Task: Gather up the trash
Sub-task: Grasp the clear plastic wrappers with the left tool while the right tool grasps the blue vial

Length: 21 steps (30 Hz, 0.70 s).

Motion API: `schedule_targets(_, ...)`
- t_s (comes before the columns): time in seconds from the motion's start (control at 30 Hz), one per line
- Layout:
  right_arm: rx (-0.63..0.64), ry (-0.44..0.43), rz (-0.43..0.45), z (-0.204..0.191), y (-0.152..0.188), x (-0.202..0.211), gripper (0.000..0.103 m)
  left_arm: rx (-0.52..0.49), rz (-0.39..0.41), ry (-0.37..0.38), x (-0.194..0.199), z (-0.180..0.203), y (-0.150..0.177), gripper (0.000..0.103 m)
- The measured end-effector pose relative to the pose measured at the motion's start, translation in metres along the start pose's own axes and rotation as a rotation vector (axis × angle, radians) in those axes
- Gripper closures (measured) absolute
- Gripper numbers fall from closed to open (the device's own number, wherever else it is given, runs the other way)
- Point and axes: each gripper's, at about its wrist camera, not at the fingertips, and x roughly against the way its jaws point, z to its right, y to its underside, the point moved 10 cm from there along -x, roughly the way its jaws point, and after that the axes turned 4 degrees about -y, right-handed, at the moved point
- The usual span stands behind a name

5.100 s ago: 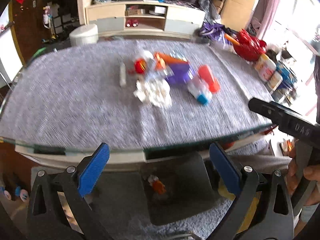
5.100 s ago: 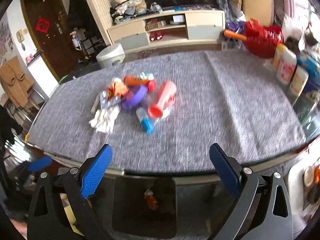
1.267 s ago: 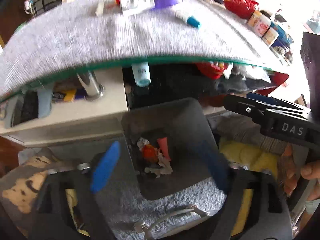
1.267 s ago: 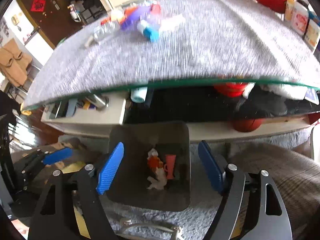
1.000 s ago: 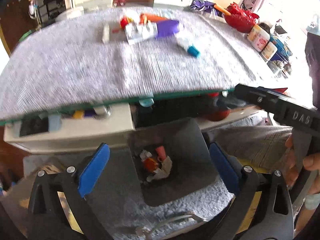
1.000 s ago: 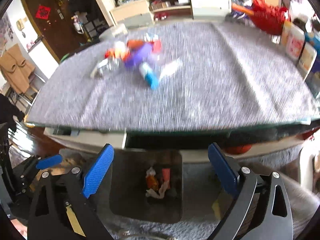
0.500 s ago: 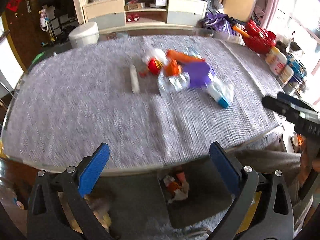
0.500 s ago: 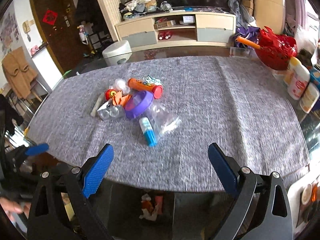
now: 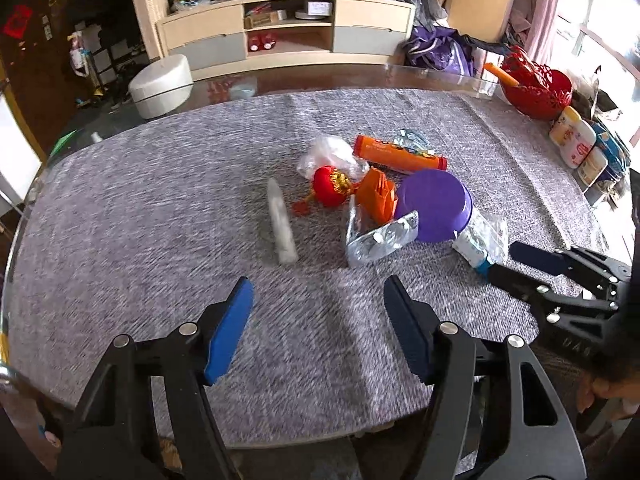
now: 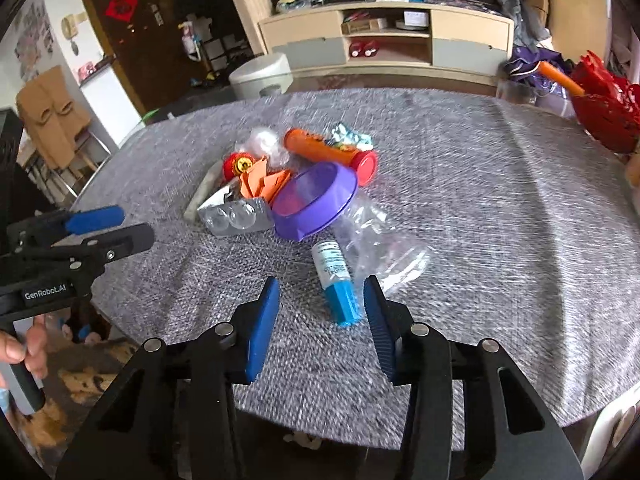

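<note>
A pile of trash lies mid-table on the grey cloth: a purple bowl (image 9: 434, 204) (image 10: 316, 200), an orange tube (image 9: 400, 154) (image 10: 330, 152), a red ball ornament (image 9: 331, 185), orange paper (image 9: 376, 196), a clear blister pack (image 9: 380, 238) (image 10: 234, 214), a whitish stick (image 9: 282, 222), and a small blue-capped bottle (image 10: 338, 280) with a clear plastic bag (image 10: 380, 248). My left gripper (image 9: 318, 320) is open and empty, short of the stick and blister pack. My right gripper (image 10: 320, 312) is open, its fingertips on either side of the blue-capped bottle.
A red basket (image 9: 534, 88) and white bottles (image 9: 572, 136) stand at the table's right edge. A TV cabinet (image 9: 288, 32) and a white round stool (image 9: 162, 86) are beyond the table. The table's front edge (image 10: 360, 440) is just below the grippers.
Both grippers rose from the bin under the table and moved forward over the cloth toward the pile. Both jaws stand narrower than half a second ago; the right now flanks the blue-capped bottle.
</note>
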Motion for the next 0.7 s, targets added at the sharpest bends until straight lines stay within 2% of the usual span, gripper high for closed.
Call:
schedule_targets(0.13,0.006,0.005,-0.023,0.002,0.001,-0.011,0.062,-0.016,-0.017,0.026,-0.019,0.009,-0.004,0.042)
schedule_targets(0.23,0.002,-0.004,-0.040,0.001,0.004,-0.020,0.067,-0.030,-0.037,0.044,-0.037,0.017,-0.008,0.049)
schedule_targets(0.33,0.031,0.007,-0.037,-0.003,0.006,-0.025,0.070,-0.040,-0.047,0.068,-0.051,0.025,-0.012,0.050)
schedule_targets(0.47,0.066,0.040,-0.026,-0.001,0.004,-0.027,0.081,-0.065,-0.052,0.090,-0.062,0.035,-0.015,0.051)
schedule_targets(0.7,0.044,0.003,-0.031,0.004,0.005,-0.025,0.082,-0.077,-0.046,0.119,-0.077,0.046,-0.025,0.050)
